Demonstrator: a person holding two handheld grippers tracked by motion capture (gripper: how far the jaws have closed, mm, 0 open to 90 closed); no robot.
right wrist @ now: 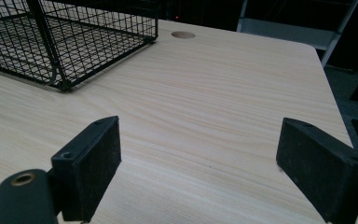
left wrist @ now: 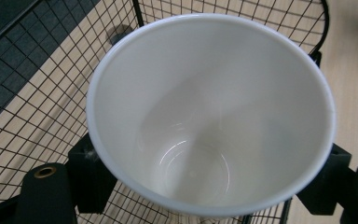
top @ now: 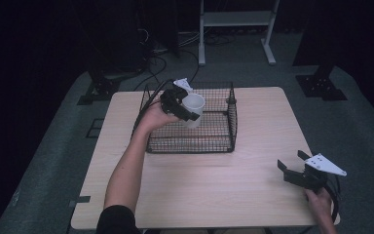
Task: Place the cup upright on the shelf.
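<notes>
L hand-held gripper (top: 187,108) clamped on white cup (top: 193,108), jaws pressing both sides of it just below rim; cup upright, mouth up, inside empty, held over black wire basket (top: 219,139) on desk (top: 214,180). R hand-held gripper (top: 292,165) near desk's right front corner, jaws wide apart w/ nothing between, well apart from basket

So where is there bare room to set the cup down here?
Bare basket floor shows around the white cup, which the left gripper holds over the wire basket. The table is bare between the basket's near wall and the front edge, and right of the basket. The near right corner is taken by the open right gripper.
</notes>
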